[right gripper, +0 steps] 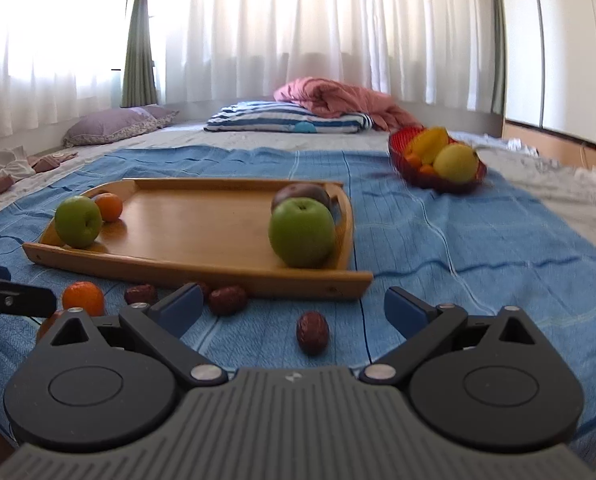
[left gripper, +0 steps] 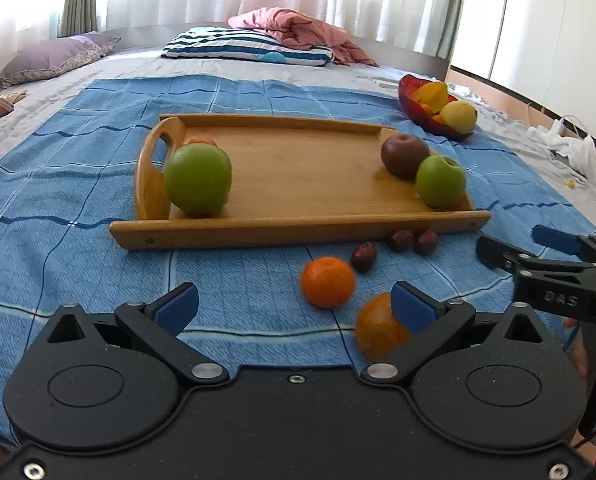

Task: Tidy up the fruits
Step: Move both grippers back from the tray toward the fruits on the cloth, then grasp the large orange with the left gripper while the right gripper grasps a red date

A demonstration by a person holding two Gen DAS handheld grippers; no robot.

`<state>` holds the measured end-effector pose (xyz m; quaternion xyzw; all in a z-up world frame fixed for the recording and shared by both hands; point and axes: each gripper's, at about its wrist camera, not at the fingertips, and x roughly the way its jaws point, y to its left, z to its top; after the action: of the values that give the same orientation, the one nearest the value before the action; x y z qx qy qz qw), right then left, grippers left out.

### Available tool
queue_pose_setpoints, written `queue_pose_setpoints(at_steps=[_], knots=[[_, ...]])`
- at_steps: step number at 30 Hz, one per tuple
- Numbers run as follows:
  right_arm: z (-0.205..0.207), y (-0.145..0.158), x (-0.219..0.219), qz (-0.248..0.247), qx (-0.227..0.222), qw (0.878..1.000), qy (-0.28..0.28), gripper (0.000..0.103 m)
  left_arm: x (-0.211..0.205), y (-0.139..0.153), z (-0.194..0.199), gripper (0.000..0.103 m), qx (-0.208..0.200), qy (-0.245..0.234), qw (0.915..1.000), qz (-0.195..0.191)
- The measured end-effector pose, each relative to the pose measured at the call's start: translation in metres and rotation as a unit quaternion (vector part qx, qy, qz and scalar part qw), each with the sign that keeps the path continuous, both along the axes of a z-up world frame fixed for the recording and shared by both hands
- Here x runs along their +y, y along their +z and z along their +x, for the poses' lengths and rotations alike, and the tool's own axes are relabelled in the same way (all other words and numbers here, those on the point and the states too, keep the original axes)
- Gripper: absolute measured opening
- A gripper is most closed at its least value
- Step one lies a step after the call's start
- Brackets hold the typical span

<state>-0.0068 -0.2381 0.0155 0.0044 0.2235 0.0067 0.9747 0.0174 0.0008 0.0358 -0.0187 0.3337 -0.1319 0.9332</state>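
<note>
On wooden tray [right gripper: 202,232]: green apples [right gripper: 302,231].

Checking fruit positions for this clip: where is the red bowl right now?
The red bowl sits on the blue blanket, beyond the wooden tray's far right corner, in both wrist views.

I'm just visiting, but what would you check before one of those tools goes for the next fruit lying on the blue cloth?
1. Left tool open and holding nothing: ok.
2. Right tool open and holding nothing: ok.
3. Loose fruit close ahead: ok; an orange lies before the left tool, a red date before the right.
4. Free space on the wooden tray: ok, its middle is bare.
5. The two tools apart: ok, the right one sits off to the side.
6. Near orange clear of the left tool's finger: cannot tell, the finger overlaps it.
</note>
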Motion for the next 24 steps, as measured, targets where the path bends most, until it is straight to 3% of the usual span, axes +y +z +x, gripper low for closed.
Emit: queue_pose_setpoints(at_steps=[13,18,24], knots=[[0.000,-0.015,-0.006,-0.006,0.008,1.000,-0.021,0.064,-0.021,0.000,-0.020,0.102,0.017,-0.045,0.9987,-0.017],[0.001,-0.020,-0.004,0.003,0.014,1.000,-0.022,0.056,-0.032,-0.007,-0.019,0.077,0.034,-0.061,0.9974,-0.016],[0.002,-0.024,-0.003,0.005,0.020,0.999,-0.028,0.046,-0.046,-0.012,-0.017,0.071,0.034,-0.060,0.9976,-0.011]])
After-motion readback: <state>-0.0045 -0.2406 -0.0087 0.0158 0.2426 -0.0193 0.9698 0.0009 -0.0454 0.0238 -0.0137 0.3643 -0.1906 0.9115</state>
